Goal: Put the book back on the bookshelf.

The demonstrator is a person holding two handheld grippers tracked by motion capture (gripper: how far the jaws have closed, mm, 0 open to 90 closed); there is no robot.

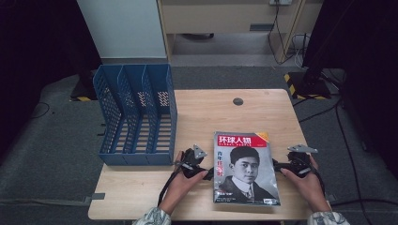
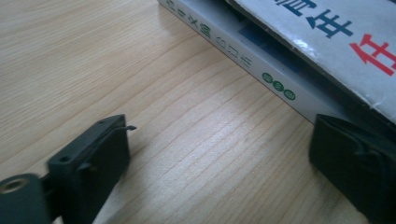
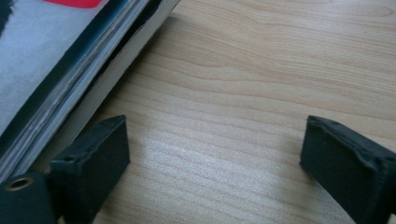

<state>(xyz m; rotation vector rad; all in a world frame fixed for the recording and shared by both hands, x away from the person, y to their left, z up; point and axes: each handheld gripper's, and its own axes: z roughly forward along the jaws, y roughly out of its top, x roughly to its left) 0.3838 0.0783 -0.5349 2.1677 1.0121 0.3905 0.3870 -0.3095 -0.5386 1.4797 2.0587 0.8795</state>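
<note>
- High view: the magazine stack (image 1: 246, 168) lies flat on the surface (image 1: 225, 112), long axis running away from the person, between the left tool (image 1: 210, 172) and right tool (image 1: 278, 165), both about equally near.
- Left gripper view: jaws spread, pinching nothing; the stack's spine (image 2: 243, 56) sits just beside the right-hand jaw.
- Right gripper view: jaws spread, empty; the stack's page edge (image 3: 70, 98) is just beside the left-hand jaw.

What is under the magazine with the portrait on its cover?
Under the magazine lies a second book: the left gripper view shows its pale spine with green print, resting on the wooden table. Its cover is hidden by the magazine.
</note>
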